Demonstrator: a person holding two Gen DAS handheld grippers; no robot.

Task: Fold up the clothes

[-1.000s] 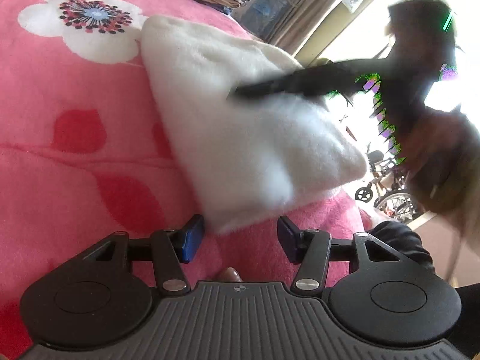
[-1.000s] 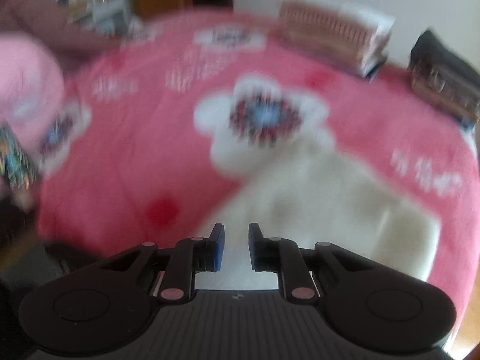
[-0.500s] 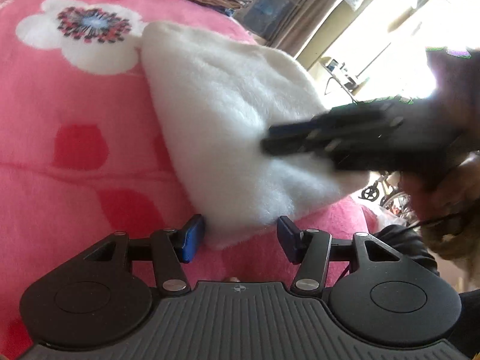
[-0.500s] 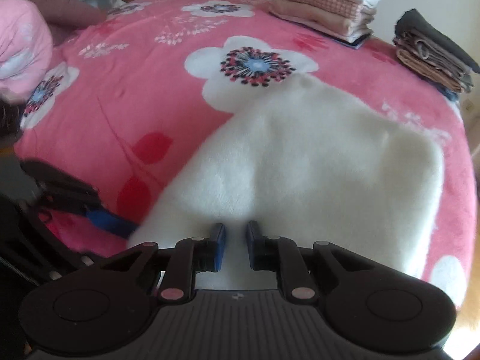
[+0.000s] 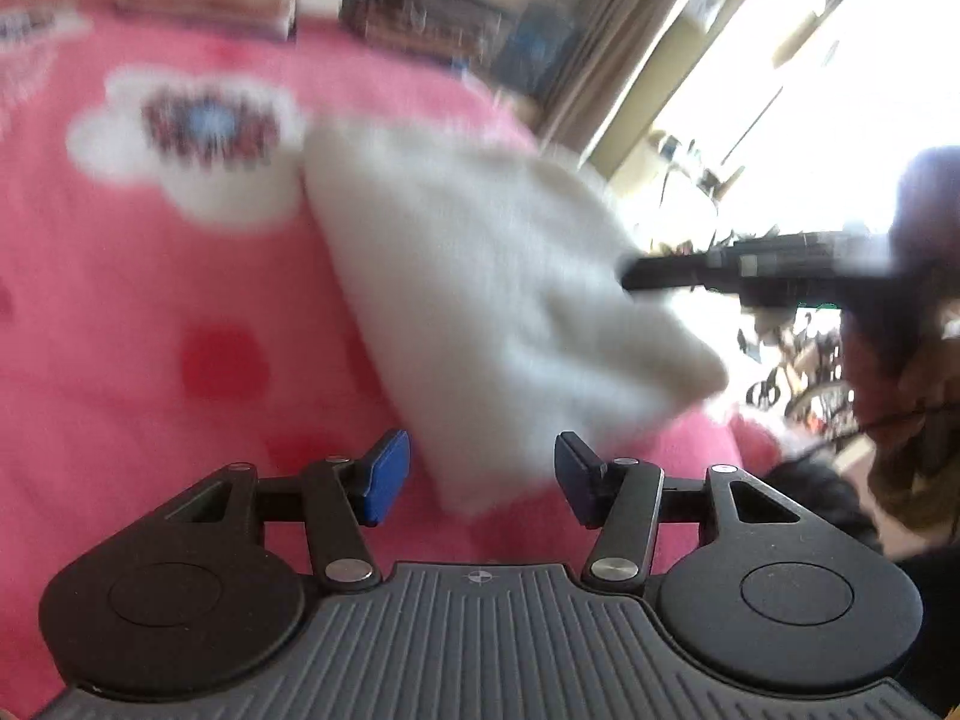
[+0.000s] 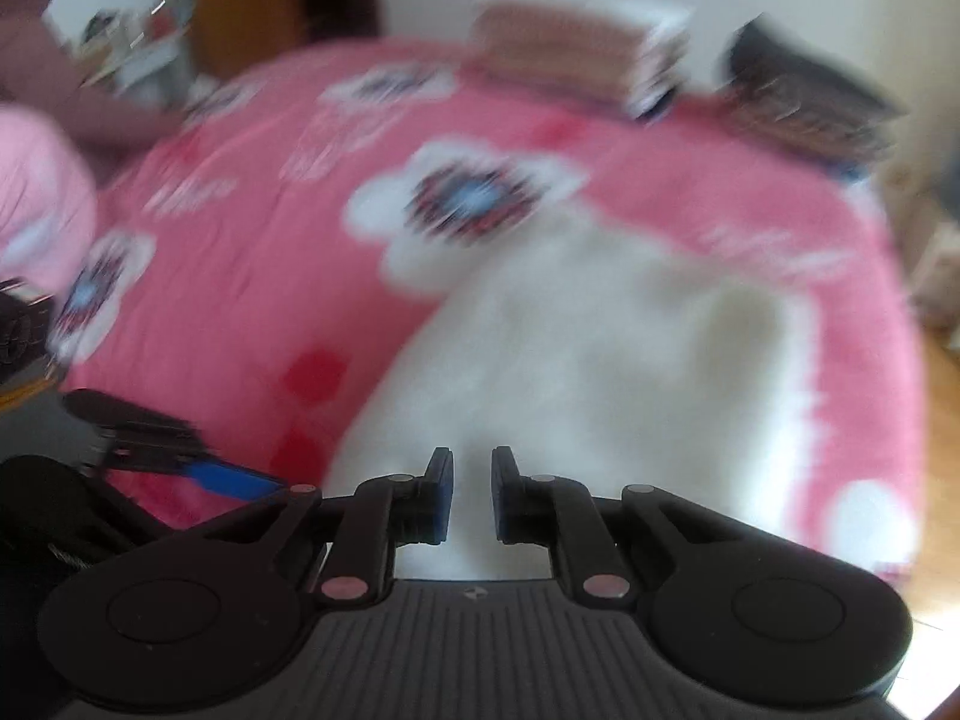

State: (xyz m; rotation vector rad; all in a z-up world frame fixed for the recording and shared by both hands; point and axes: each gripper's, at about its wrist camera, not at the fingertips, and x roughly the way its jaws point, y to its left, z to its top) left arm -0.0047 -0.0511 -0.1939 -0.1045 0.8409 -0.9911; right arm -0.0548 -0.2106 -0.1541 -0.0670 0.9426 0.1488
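Observation:
A folded white fluffy garment (image 5: 492, 300) lies on the pink flowered bedspread (image 5: 150, 312); it also shows in the right wrist view (image 6: 600, 372). My left gripper (image 5: 483, 471) is open, its blue pads either side of the garment's near corner, holding nothing. My right gripper (image 6: 471, 495) hangs over the garment's near edge with a narrow gap between its pads and nothing between them. The right gripper shows in the left wrist view (image 5: 750, 270) above the garment's right side. The left gripper shows in the right wrist view (image 6: 180, 456) at the lower left. Both views are blurred.
Two stacks of folded clothes sit at the far edge of the bed: a light checked one (image 6: 576, 54) and a dark one (image 6: 804, 96). A pink bundle (image 6: 36, 204) lies at the left. A bright window and bicycles (image 5: 798, 384) are beyond the bed's right edge.
Both grippers have pulled back and tilted up from the garment, so more of the far bed shows. The right gripper has lifted off the garment. The garment has stayed in place.

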